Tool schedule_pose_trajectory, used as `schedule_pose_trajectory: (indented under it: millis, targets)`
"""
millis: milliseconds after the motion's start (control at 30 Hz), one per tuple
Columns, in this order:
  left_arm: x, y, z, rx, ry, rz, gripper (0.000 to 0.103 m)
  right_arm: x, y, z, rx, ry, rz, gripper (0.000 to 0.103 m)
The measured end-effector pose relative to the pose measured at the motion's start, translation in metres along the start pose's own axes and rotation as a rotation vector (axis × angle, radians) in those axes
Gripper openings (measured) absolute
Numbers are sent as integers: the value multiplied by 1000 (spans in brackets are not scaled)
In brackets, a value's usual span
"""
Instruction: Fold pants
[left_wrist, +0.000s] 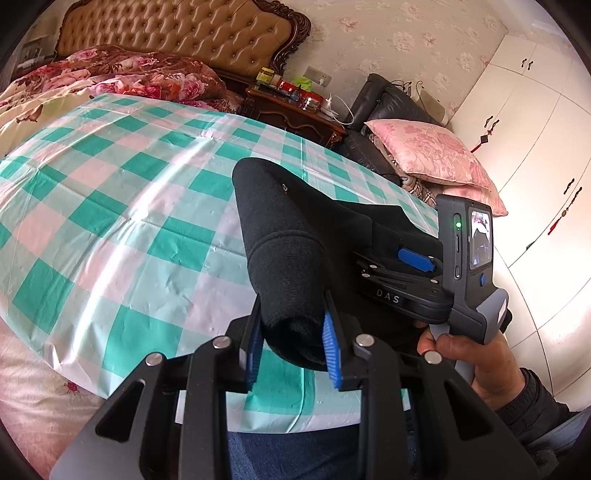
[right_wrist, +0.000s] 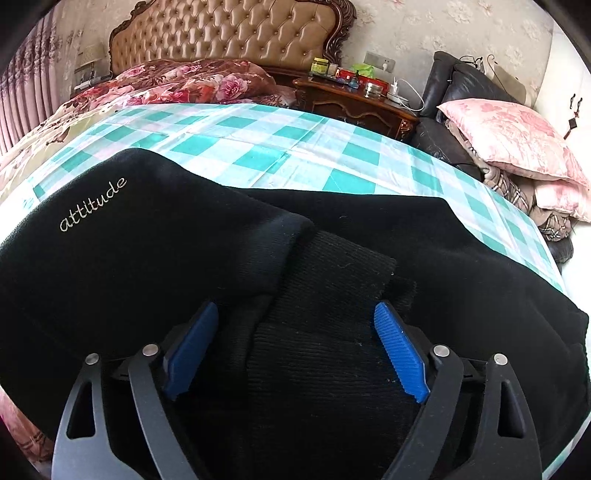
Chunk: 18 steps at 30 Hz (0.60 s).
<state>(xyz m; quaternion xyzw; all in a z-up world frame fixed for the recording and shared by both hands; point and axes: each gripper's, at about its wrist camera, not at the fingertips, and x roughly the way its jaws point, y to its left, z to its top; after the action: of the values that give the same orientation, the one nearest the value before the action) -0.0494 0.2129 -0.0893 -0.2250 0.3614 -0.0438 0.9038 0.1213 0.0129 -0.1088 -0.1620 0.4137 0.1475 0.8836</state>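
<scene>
In the left wrist view our left claw (left_wrist: 291, 354) pinches the ribbed cuff of the black knit pants (left_wrist: 284, 236), its blue ridged pads (left_wrist: 330, 350) pressed against either side of the bunched cuff and holding it lifted above the bed. The pant leg runs away from the claw toward the right, where it meets our right claw's grey handle (left_wrist: 469, 269), gripped by a hand (left_wrist: 476, 365) in a dark sleeve. Beneath lies the teal-and-white checked sheet (left_wrist: 110, 206) spread over the bed, with a red floral quilt (left_wrist: 122, 74) heaped near the tufted tan headboard (left_wrist: 177, 33).

In the right wrist view our right claw (right_wrist: 295, 347) stands spread wide, its blue pads (right_wrist: 400, 350) apart from the cloth between them and pressing on nothing. The black pants (right_wrist: 406, 236) lie across the checked sheet (right_wrist: 295, 140) just under it, a ribbed cuff (right_wrist: 332, 280) in the middle and white "attitude" lettering (right_wrist: 92, 205) on the left part. A pink floral pillow (right_wrist: 509, 136) rests on a dark leather chair (right_wrist: 454, 85) beside the bed, next to a carved wooden nightstand (right_wrist: 354, 103).
</scene>
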Motion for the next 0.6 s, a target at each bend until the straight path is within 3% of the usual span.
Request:
schedule_pose_trajectory:
  millis: [467, 600]
  targets:
    - [-2, -3, 3, 14, -12, 7, 28, -14, -12, 11, 3, 20, -8, 86]
    - [-4, -12, 4, 53, -25, 36, 28, -40, -11, 54, -10, 46, 143, 86]
